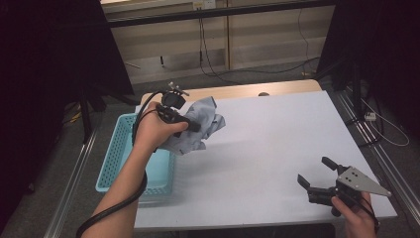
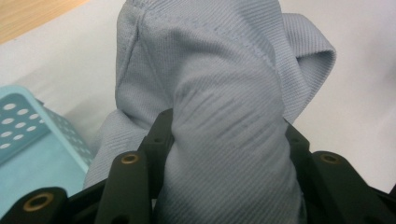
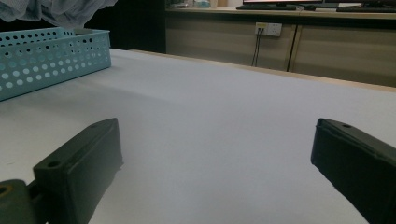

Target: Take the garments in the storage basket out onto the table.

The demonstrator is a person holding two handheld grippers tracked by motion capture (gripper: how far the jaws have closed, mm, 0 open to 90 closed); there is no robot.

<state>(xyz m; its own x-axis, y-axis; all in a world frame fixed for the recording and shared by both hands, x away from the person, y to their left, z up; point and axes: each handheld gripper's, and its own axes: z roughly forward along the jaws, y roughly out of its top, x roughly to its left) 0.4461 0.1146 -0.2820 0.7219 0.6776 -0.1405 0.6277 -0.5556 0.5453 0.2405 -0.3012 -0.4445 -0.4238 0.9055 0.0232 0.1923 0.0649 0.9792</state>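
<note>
Cloth lifted beside the basket
Left gripper [image 1: 195, 126] clamps the grey cloth [image 1: 200, 124] over the basket's [image 1: 111, 158] right rim; right gripper [image 1: 317, 173], jaws apart, rests near the white table's [image 1: 267, 144] corner.

In the left gripper view, the grey cloth [image 2: 224, 116] covers the jaw tips and runs off the top edge. In the high view, the person's left hand [image 1: 153, 130] hides part of the left gripper [image 1: 195, 126]. The basket [image 3: 51, 60] is cut off at left in the right gripper view.
</note>
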